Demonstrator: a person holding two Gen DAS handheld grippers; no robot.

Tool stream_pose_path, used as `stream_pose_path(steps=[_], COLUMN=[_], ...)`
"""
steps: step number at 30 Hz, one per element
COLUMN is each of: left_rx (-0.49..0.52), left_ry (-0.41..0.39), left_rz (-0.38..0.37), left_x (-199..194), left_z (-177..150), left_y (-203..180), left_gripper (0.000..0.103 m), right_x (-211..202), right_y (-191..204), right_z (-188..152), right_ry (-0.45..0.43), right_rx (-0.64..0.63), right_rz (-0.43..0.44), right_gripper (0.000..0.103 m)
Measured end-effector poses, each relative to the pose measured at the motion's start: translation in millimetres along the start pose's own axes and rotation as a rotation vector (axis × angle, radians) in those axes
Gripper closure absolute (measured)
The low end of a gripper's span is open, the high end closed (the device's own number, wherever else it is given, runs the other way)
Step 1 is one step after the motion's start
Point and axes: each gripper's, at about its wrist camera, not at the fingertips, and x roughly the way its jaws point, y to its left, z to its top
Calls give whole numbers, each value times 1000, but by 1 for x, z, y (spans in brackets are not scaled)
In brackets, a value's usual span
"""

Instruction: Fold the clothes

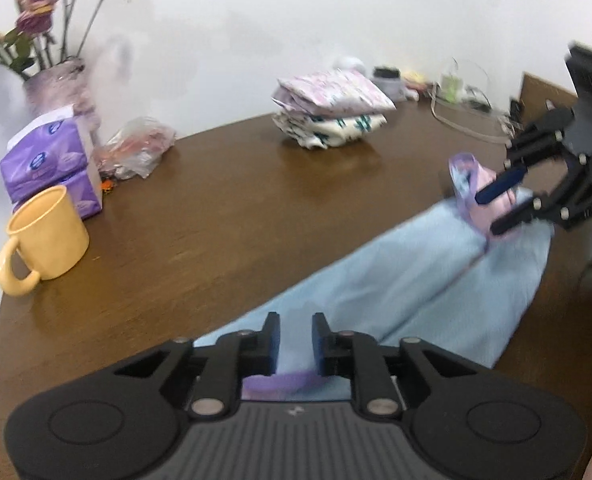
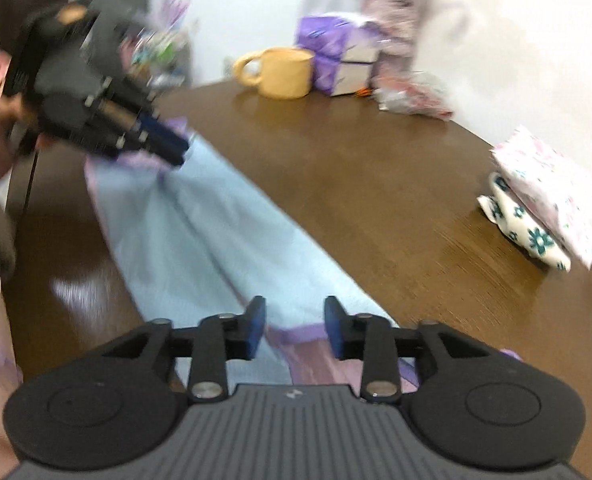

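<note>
Both grippers [image 1: 295,334] [image 2: 295,326] stand parted over blue garment [image 1: 416,284]; only left view shows vase [image 1: 62,84]

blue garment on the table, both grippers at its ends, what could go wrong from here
1. Both jaws stand apart: the left hand-held gripper and right hand-held gripper have cloth between the pads but no visible pinch, so the blue garment may slip and the fold go crooked.
2. The yellow mug stands near the table's edge; a wide left sweep might knock it.
3. The folded stack lies beyond the garment; dragged cloth might reach it.
</note>
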Motion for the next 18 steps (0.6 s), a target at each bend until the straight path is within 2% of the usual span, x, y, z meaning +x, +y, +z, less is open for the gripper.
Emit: stream_pose_path(steps=[2,5,7,9,13,16,18], left_rx=[-27,-38,-46,-61,-95,-92,-76], left_ry=[-8,33,60,71,82,41,1], left_rz=[-5,-2,0,5,15,21,9], left_x=[3,13,20,22,21,14,7], left_z=[3,0,-3,-8,-15,-7,3], left_y=[1,0,-1,2,7,3,-4], left_gripper=[85,85,85,85,85,84,80], right_x=[4,15,21,27,29,5,-18], right_y=[-7,-10,-9,-7,4,-7,-23], right_z=[-1,-4,-9,-14,-24,-27,-30], right_ry=[-21,-30,-15,8,36,-45,-99], right_rx=[71,137,152,164,149,198,239], right_rz=[12,18,24,35,47,45,-13], right_gripper=[69,69,73,82,82,81,76])
